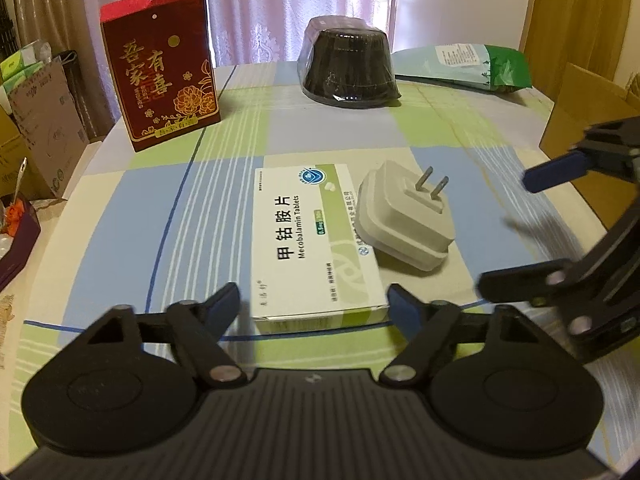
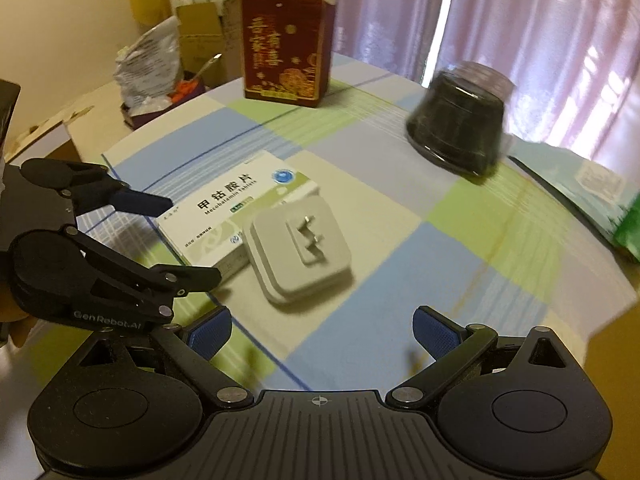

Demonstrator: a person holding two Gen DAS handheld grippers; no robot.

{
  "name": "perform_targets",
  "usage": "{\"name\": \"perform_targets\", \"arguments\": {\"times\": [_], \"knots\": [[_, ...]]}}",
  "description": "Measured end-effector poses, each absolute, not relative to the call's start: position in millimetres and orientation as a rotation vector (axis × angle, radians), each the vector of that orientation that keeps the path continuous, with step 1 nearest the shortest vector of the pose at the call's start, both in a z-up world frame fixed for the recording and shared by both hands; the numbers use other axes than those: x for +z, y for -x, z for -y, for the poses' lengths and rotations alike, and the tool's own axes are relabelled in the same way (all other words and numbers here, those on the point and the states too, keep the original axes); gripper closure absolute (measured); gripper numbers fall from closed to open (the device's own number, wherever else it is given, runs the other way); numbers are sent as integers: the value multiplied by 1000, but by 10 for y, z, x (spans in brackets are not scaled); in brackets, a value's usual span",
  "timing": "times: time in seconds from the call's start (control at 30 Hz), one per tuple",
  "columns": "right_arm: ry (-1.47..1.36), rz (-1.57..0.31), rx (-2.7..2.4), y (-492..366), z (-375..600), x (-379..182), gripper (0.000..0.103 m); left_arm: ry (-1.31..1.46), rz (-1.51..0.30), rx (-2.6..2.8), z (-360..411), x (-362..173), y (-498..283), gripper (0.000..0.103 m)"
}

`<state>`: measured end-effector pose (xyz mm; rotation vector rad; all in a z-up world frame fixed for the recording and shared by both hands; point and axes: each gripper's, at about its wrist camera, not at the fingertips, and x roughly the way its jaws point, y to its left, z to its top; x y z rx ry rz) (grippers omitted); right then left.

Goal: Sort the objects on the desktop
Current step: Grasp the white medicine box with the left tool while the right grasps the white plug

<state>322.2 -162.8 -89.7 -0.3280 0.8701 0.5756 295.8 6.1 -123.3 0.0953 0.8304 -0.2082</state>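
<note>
Left wrist view, left gripper (image 1: 314, 304) spread wide before medicine box (image 1: 316, 240), right gripper (image 2: 322, 334) likewise released, wrapped bowl stack (image 1: 346, 66) upside-down.

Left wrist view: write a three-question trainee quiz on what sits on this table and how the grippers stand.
1. True or false: the white plug adapter lies with its prongs pointing up.
2. Which thing lies straight ahead of the left gripper? A) red gift box B) medicine box C) green pouch
3. Fill in: the stack of black bowls sits upside down, wrapped in clear ____.

Key
1. True.
2. B; it lies flat on the checked tablecloth, touching the adapter.
3. Plastic. Both the left gripper and the right gripper are open.
</note>
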Motion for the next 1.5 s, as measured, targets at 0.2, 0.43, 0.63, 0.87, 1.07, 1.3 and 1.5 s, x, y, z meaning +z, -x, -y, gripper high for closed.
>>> {"name": "perform_targets", "arguments": {"times": [0.2, 0.43, 0.63, 0.87, 1.07, 1.3, 1.5], "knots": [[403, -839, 660, -3376, 1491, -1046, 3, -61, -831, -187, -141, -1236, -2920, 36], [479, -839, 738, -3475, 1413, -1226, 9, -3, -828, -192, -307, -1238, -2767, 36], [463, -842, 772, -3514, 1339, -1268, 27, 14, -827, -197, -391, -1231, -2622, 36], [474, -894, 732, -3401, 1251, -1227, 30, 34, -826, -203, -488, -1223, -2453, 36], [412, -955, 601, -3132, 1359, -1185, 30, 34, -825, -201, -468, -1215, -2267, 36], [330, -1023, 438, -2615, 1521, -1124, 30, 14, -832, -199, -355, -1189, -1887, 36], [255, -1071, 308, -2104, 1689, -1054, 30, -5, -847, -227, -251, -1129, -1517, 36]]}}
